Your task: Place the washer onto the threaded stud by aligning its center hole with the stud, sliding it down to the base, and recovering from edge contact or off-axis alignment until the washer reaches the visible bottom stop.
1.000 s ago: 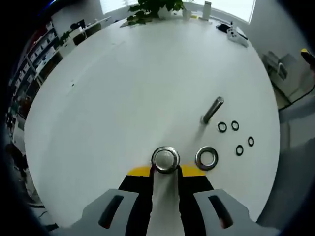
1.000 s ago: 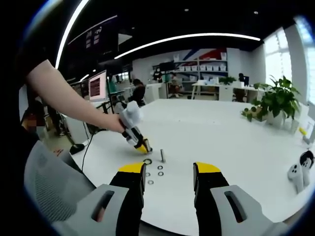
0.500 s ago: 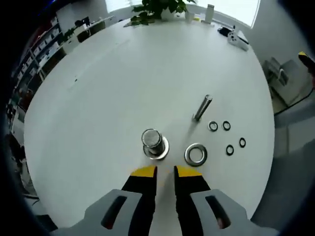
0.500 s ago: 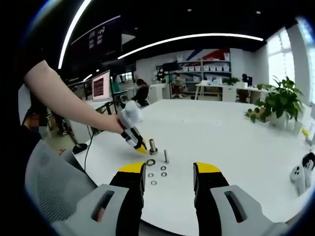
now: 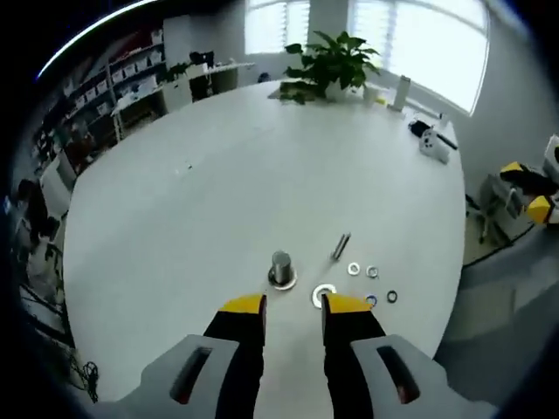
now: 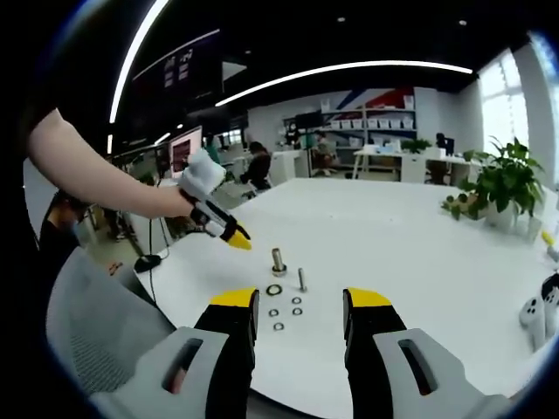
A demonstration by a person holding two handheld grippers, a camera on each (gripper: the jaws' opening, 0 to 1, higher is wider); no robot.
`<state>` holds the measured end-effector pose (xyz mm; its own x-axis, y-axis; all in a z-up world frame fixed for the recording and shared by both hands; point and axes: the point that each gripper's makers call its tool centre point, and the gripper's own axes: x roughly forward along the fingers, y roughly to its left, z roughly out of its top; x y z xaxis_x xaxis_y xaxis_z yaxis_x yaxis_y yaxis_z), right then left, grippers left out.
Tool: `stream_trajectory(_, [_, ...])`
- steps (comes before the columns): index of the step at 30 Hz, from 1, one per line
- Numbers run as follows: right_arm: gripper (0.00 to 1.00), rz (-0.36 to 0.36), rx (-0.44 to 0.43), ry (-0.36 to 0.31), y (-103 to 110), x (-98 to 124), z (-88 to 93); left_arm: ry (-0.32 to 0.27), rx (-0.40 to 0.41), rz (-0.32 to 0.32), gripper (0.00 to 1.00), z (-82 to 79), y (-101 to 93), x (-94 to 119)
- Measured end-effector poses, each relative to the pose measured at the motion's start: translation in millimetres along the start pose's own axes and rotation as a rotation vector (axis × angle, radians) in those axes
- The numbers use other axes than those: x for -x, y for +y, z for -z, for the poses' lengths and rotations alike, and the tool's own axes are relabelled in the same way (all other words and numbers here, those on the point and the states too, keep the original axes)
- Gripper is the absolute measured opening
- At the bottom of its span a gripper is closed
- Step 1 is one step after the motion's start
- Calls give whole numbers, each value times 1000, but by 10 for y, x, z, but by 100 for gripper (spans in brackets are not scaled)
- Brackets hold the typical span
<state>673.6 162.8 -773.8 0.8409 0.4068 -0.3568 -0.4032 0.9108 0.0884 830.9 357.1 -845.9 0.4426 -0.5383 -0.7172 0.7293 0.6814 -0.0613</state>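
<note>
An upright metal stud (image 5: 280, 268) stands on the white table (image 5: 192, 218) with a wide ring around its base. A large loose washer (image 5: 324, 295) lies just to its right, a slim metal rod (image 5: 341, 246) beyond it, and several small rings (image 5: 372, 272) nearby. My left gripper (image 5: 294, 305) is open and empty, raised well above and short of the stud. In the right gripper view a hand holds the left gripper (image 6: 229, 236) up, left of the stud (image 6: 278, 260). The washer (image 6: 274, 289) lies in front of it. My right gripper (image 6: 300, 301) is open and empty.
A potted plant (image 5: 330, 63) and white handheld devices (image 5: 434, 144) sit at the table's far side. The person's arm (image 6: 96, 175) reaches in from the left. Another white device (image 6: 534, 314) lies at the right. Desks and shelves fill the room behind.
The left gripper has risen and pulled back from the stud, and its jaws have spread wider than half a second ago. The stud stands free. The right gripper has barely moved.
</note>
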Motion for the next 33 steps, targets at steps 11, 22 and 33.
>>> stream_trajectory(11, [41,-1,19,7,16,-5,9,-269,129,-47,27,-162,-71,751])
stream_trajectory(22, [43,60,81,48,-42,4,59,-365,94,-74,30,171,-235,1341])
stream_trajectory(33, [46,134,136,75,-113,24,72,-409,74,-59,33,364,-326,1505])
